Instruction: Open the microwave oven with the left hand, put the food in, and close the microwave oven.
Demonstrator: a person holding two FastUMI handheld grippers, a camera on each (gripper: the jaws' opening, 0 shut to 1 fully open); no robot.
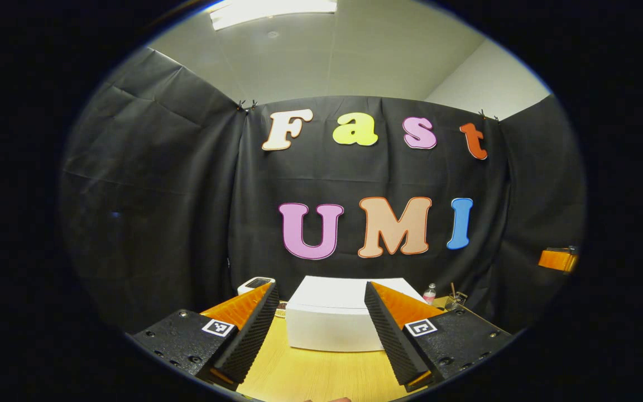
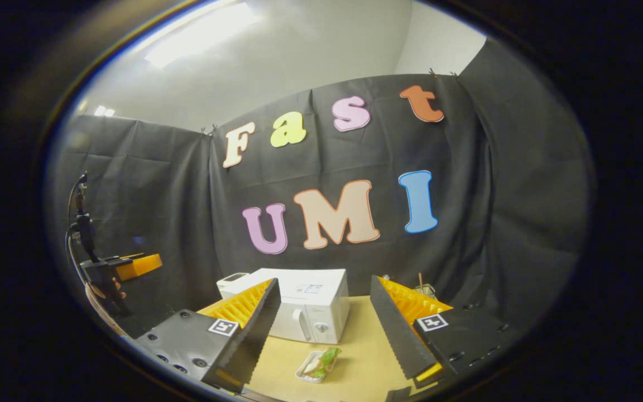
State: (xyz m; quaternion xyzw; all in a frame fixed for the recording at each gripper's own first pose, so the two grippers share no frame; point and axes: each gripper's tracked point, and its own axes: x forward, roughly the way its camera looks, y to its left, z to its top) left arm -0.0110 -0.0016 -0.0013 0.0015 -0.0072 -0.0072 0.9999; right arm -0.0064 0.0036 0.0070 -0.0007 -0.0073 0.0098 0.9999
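Both grippers' jaws gape wide with nothing between them, left gripper [image 1: 321, 329] and right gripper [image 2: 324, 329] alike. Just ahead of the right jaws, food in a small tray [image 2: 319, 364] lies on the wooden surface [image 2: 355, 357]; beyond it stands the white microwave [image 2: 305, 307], door shut.

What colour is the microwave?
White. The microwave shows best in the right gripper view, standing on the wooden table behind the food tray.
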